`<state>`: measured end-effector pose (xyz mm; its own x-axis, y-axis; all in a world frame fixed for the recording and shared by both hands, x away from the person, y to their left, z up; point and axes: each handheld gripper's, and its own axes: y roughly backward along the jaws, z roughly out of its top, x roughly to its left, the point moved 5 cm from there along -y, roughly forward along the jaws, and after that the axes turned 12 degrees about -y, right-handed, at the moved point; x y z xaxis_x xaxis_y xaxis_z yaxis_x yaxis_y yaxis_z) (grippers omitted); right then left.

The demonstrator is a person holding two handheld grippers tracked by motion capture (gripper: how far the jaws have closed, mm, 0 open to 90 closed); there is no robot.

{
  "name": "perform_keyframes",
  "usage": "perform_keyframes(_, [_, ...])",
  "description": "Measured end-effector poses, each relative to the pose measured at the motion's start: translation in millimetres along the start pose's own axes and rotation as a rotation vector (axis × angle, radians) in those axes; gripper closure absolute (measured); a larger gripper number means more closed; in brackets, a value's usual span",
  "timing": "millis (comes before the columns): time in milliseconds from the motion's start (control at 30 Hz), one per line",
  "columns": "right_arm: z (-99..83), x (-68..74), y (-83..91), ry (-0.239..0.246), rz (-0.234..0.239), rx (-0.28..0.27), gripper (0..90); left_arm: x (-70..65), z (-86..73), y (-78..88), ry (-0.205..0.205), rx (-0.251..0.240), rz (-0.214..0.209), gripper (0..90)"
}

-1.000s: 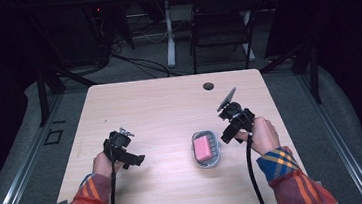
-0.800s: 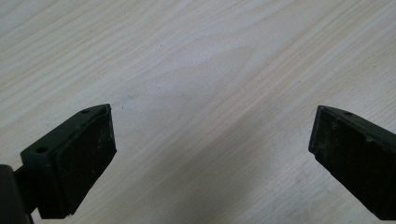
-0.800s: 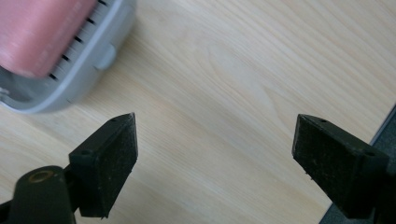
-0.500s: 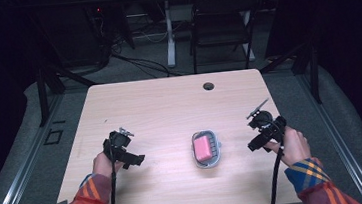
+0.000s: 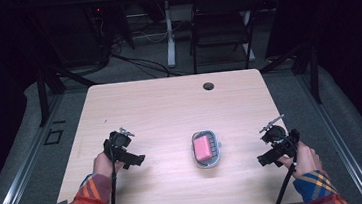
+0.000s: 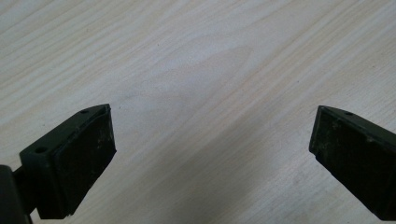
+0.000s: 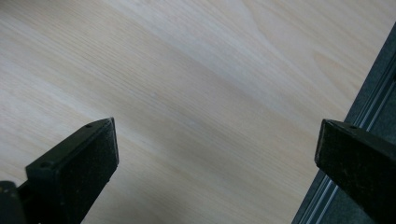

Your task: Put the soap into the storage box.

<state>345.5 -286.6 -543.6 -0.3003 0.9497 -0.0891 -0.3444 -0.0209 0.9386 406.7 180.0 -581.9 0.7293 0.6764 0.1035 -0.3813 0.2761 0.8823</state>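
Note:
A pink bar of soap (image 5: 204,149) lies in a small grey dish (image 5: 216,149) a little right of the table's middle. My left gripper (image 5: 130,159) rests low over the front left of the wooden table (image 5: 159,109), well left of the dish. In the left gripper view, the left gripper (image 6: 212,140) is open over bare wood. My right gripper (image 5: 269,156) sits near the front right corner, right of the dish. Its jaws have just been opening. In the right gripper view, the right gripper (image 7: 217,149) stands wide with nothing between the pads.
The table's right edge (image 7: 369,100) runs close beside the right gripper, with dark floor beyond it. A round cable hole (image 5: 208,86) sits near the table's far edge. A dark chair (image 5: 221,22) and a white post (image 5: 169,38) stand behind the table.
My right gripper has moved from beside the dish out to the right and toward the table's front, and its jaws have spread wider. The left gripper has stayed in place.

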Motion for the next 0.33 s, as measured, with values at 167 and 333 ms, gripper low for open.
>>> perform_keyframes(167, [-7.7,-11.2,-12.5,-0.044,0.005,-0.014,0.0,-1.1,0.8,3.3,-0.008,-0.028,0.007,0.3])
perform_keyframes(333, [-11.2,-16.2,-17.7,-0.052,0.000,-0.043,0.0,-2.2,2.2,5.2,-0.020,-0.047,0.014,0.2])
